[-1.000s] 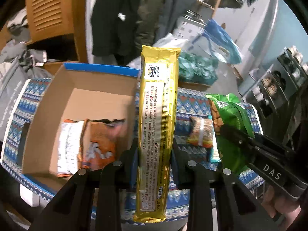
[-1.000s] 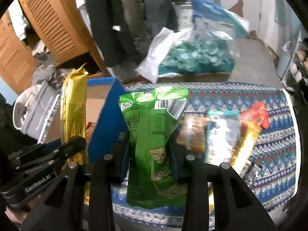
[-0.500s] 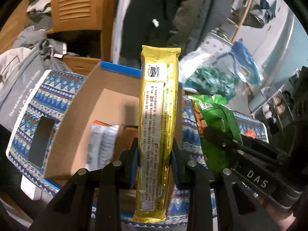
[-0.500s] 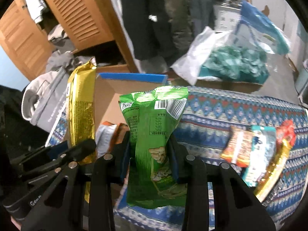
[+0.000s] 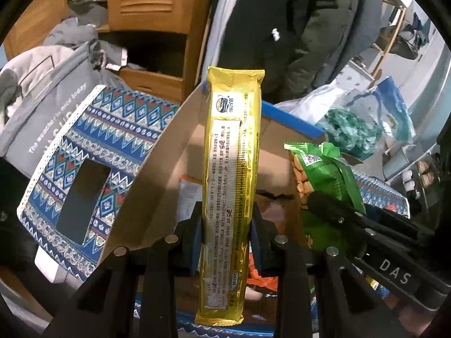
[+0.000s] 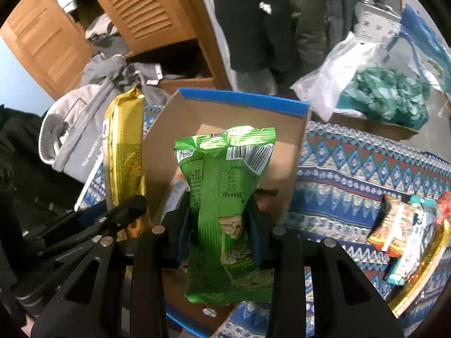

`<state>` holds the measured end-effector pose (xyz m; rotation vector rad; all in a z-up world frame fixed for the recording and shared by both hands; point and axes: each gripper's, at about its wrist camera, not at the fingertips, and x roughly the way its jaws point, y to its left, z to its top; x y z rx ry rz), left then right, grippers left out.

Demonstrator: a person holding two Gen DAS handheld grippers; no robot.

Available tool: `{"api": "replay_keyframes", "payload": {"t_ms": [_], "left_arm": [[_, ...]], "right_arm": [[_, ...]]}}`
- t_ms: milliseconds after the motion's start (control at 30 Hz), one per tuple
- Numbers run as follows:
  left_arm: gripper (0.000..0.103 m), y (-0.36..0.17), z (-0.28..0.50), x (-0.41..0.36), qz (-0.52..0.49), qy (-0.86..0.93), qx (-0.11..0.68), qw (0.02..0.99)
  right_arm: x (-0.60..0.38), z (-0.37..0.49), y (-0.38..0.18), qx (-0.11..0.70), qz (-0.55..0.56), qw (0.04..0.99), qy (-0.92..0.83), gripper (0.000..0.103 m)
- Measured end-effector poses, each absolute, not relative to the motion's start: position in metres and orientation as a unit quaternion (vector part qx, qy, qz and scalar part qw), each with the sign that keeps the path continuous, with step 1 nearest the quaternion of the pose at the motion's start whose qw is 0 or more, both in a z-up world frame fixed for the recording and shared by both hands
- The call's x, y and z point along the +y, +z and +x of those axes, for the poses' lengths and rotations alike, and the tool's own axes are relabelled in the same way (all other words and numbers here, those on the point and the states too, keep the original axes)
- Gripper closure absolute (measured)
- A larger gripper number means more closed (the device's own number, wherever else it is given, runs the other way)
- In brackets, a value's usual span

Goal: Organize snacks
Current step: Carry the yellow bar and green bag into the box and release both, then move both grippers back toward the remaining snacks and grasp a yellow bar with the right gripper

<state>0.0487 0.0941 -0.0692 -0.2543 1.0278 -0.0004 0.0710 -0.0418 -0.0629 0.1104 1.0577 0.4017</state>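
Note:
My left gripper is shut on a long yellow biscuit packet, held upright over the open cardboard box with a blue rim. My right gripper is shut on a green nut bag, also above the box. In the right wrist view the yellow packet and left gripper stand at the left. The green bag and the right gripper's black body show at the right of the left wrist view. Orange and white snack packs lie inside the box.
A patterned blue cloth covers the table. Several more snack packets lie on it at the right. A black phone rests on the cloth left of the box. Plastic bags, hanging coats and a wooden louvred cabinet stand behind.
Both grippers have travelled left with their packets, from over the cloth to above the box. The loose snacks have slid toward the right edge of the right wrist view.

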Motion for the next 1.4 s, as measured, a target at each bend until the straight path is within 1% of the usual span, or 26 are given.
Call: {"api": "replay_keyframes", "payload": {"t_ms": [167,300,367,533,600,667,700,833,1167,1267,1400], "left_arm": [[0.073,-0.074,0.049,0.099,-0.118,0.012,0.493,0.862],[0.073,-0.069,0.046,0.101,-0.108,0.025,0.478,0.872],[0.066,-0.068,0.046,0.101,-0.106,0.027,0.477,0.872],[0.064,-0.071,0.047,0.103,-0.116,0.027,0.484,0.867],[0.063,-0.070,0.047,0.102,-0.117,0.026,0.485,0.866],[0.055,-0.069,0.047,0.101,-0.119,0.027,0.484,0.867],[0.054,-0.068,0.047,0.100,-0.120,0.027,0.483,0.867],[0.046,-0.064,0.046,0.096,-0.120,0.025,0.480,0.869],[0.044,-0.060,0.045,0.075,-0.111,0.009,0.482,0.869],[0.039,-0.059,0.045,0.067,-0.108,0.002,0.482,0.869],[0.039,-0.058,0.044,0.056,-0.107,-0.009,0.484,0.869]], "right_arm": [[-0.033,0.073,-0.072,0.510,0.044,0.837,0.193,0.068],[-0.033,0.076,-0.075,0.514,0.047,0.834,0.194,0.067],[-0.032,0.077,-0.073,0.511,0.046,0.836,0.194,0.066],[-0.037,0.077,-0.066,0.499,0.046,0.846,0.180,0.049],[-0.040,0.076,-0.063,0.494,0.045,0.851,0.174,0.046],[-0.043,0.075,-0.059,0.488,0.040,0.856,0.168,0.044],[-0.044,0.074,-0.058,0.486,0.039,0.857,0.166,0.043],[-0.051,0.073,-0.055,0.483,0.042,0.860,0.161,0.042],[-0.071,0.065,-0.048,0.478,0.046,0.865,0.146,0.042],[-0.081,0.061,-0.047,0.476,0.048,0.867,0.139,0.038],[-0.094,0.055,-0.046,0.475,0.049,0.869,0.130,0.037]]}}
